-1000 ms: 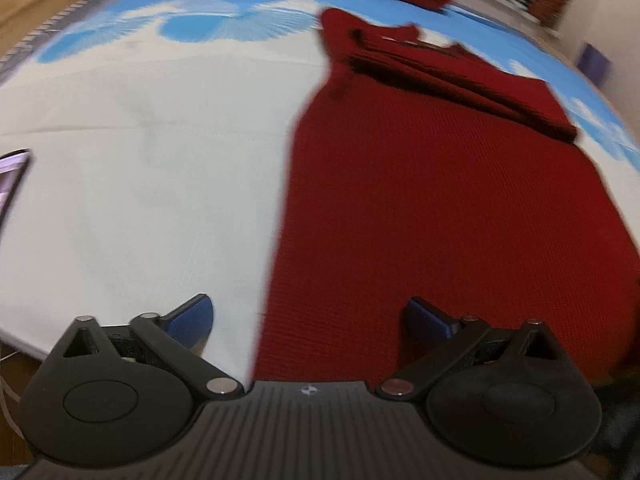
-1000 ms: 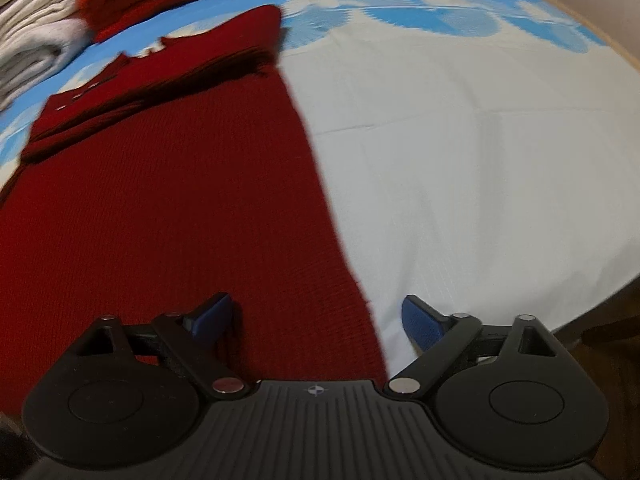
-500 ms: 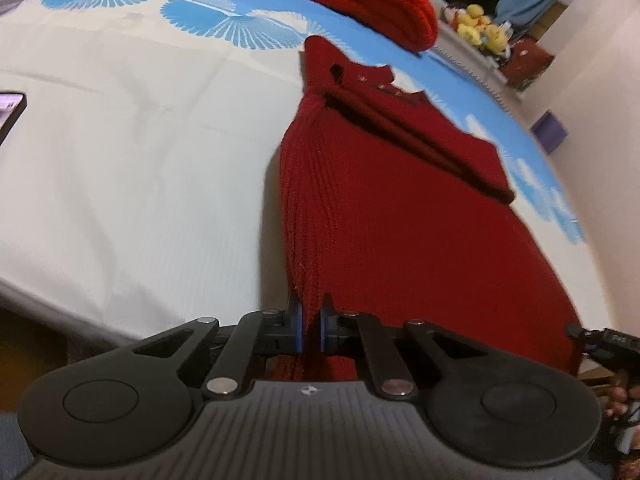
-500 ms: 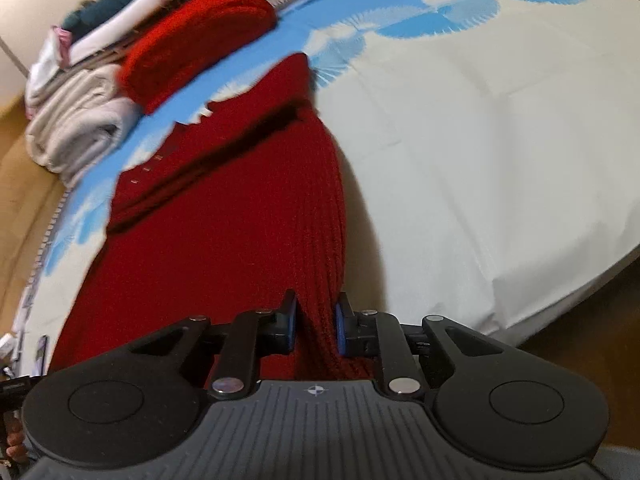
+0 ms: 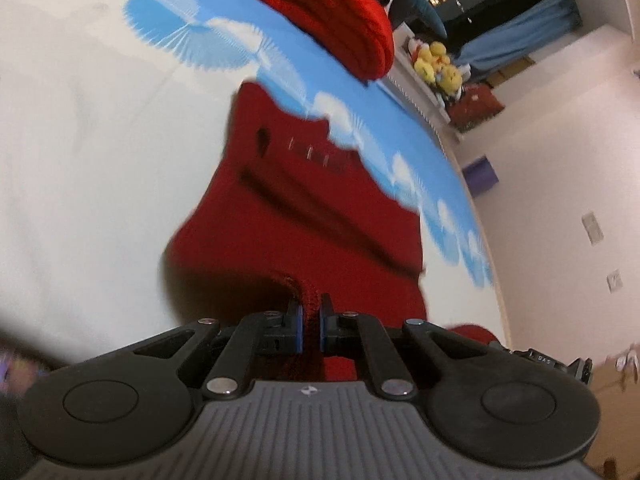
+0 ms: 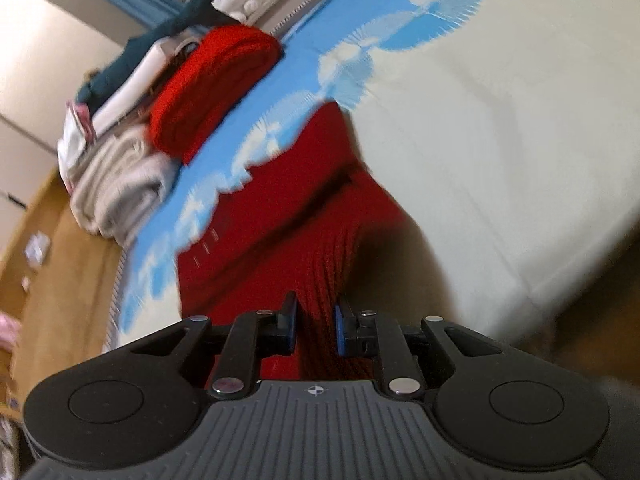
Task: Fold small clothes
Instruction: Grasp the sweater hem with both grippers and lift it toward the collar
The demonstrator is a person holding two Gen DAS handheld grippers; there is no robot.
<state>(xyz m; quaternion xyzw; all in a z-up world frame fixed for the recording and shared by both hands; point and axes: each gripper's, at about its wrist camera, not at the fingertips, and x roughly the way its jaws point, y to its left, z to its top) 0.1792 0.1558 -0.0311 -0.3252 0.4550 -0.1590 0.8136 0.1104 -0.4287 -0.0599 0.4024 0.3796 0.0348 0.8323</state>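
Observation:
A dark red knitted sweater (image 5: 304, 216) lies on the white and blue bed sheet (image 5: 92, 168), with its near hem lifted off the bed. My left gripper (image 5: 310, 312) is shut on the hem's left corner, and a bunch of knit shows between its blue pads. In the right wrist view my right gripper (image 6: 316, 322) is shut on the sweater (image 6: 288, 216) at the hem's right corner. The fabric rises from the collar end, which rests flat on the bed, up into both grips. Both views are blurred.
A folded bright red knit (image 5: 332, 12) sits at the far end of the bed, beside a pile of folded white and grey clothes (image 6: 120, 176). Yellow plush toys (image 5: 436, 64) stand on a shelf beyond. The wooden floor (image 6: 64, 276) lies past the bed's edge.
Both grippers closed on the hem's corners, then rose and rolled, lifting the near end of the sweater off the bed. The sweater now looks shorter, with the hem bunched up toward the cameras.

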